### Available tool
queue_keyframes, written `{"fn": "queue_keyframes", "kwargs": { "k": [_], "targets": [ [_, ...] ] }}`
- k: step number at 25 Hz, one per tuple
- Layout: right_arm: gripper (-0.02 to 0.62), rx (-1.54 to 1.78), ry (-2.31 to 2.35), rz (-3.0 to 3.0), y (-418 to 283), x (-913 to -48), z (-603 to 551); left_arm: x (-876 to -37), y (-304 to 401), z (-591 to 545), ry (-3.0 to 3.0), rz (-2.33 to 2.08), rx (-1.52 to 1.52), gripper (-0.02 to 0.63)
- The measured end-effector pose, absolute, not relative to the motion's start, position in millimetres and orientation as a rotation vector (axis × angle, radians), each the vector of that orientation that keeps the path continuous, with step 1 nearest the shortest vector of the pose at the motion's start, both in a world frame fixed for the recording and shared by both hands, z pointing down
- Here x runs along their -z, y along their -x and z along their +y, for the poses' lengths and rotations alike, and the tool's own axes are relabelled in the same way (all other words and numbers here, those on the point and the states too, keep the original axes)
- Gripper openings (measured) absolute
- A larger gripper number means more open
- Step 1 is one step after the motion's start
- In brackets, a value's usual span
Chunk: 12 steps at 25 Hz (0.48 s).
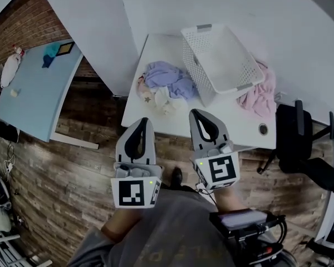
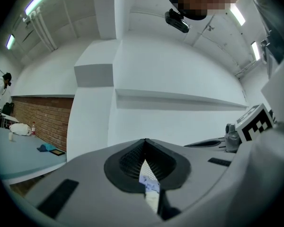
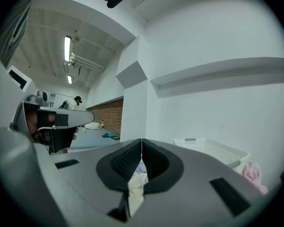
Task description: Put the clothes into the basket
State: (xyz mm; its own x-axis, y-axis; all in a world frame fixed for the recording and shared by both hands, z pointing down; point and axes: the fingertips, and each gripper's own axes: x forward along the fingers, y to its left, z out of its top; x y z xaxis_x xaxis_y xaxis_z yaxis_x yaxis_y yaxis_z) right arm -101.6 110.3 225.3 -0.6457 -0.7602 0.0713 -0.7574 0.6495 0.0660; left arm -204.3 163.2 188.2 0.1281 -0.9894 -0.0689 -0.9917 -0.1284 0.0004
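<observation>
Two grippers sat closest to me, short of the basket (image 1: 196, 60): left gripper (image 1: 145, 120) and right gripper (image 1: 195, 112), each with jaws pressed together on nothing, ribbed black pads (image 3: 124, 162) meeting in a thin seam. I counted one basket, a rectangular one of white plastic lattice, on a white table (image 1: 156, 121). Two heaps of clothes lay outside it: a crumpled lilac, blue and cream pile (image 1: 168, 82) just beside its left wall, and a soft pink garment (image 1: 259, 97) at its right.
</observation>
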Motion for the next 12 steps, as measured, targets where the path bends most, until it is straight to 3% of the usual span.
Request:
{"fn": "queue_keyframes", "kwargs": {
  "k": [12],
  "targets": [
    [0.008,0.071,-1.247,-2.8,121.5,-224.2,68.9,-182.0,216.7,118.8,2.318,2.01,-0.061,0.008]
  ]
}}
